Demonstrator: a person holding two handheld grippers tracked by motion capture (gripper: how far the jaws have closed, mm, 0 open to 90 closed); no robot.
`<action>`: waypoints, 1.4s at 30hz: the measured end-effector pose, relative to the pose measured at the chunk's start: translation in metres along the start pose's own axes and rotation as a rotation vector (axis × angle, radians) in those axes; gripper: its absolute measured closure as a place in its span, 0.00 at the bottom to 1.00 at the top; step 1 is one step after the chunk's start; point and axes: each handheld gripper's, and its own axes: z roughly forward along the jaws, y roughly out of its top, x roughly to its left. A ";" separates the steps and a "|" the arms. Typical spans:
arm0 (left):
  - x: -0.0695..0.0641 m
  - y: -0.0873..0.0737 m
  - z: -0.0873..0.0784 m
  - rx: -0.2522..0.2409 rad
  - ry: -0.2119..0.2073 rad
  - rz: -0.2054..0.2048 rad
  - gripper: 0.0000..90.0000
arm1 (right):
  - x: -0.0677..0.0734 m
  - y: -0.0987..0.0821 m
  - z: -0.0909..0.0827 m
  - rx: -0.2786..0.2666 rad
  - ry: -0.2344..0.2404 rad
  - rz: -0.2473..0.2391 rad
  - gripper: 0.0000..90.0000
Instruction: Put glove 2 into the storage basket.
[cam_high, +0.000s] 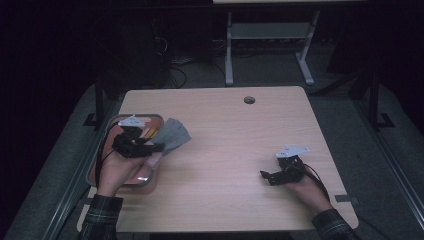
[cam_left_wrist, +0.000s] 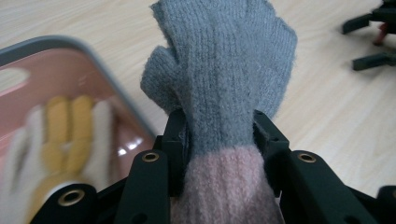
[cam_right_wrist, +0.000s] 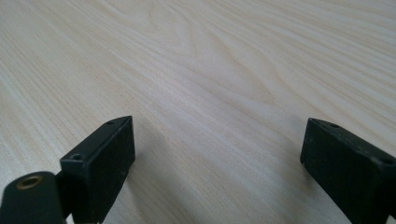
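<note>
My left gripper (cam_high: 159, 146) is shut on a knitted glove (cam_left_wrist: 224, 70), grey with a pink cuff, gripped where the grey meets the pink. The glove (cam_high: 175, 134) hangs just right of the tray's edge, above the table. Behind it a pink tray (cam_left_wrist: 60, 60) with a grey rim holds a white and yellow glove (cam_left_wrist: 70, 130), blurred. My right gripper (cam_high: 265, 176) rests low over the bare table at the right, jaws wide apart with nothing between them; its fingertips (cam_right_wrist: 105, 154) frame plain wood. In the left gripper view the right gripper (cam_left_wrist: 373, 42) lies at the far right.
The tray (cam_high: 95, 170) lies along the table's left edge. A round cable hole (cam_high: 249, 99) is near the far edge of the wooden table (cam_high: 235, 145). Beyond the table stand a white desk frame (cam_high: 270, 45) and cables on the dark floor.
</note>
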 end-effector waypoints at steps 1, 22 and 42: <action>0.004 -0.002 -0.002 0.000 0.012 -0.008 0.70 | 0.000 0.000 0.000 0.000 0.000 -0.001 0.11; 0.069 -0.036 -0.013 0.062 0.192 -0.154 0.69 | 0.000 0.000 0.000 0.000 0.001 0.001 0.11; 0.084 -0.046 -0.003 0.089 0.206 -0.151 0.21 | 0.001 0.001 0.001 0.000 0.002 0.001 0.11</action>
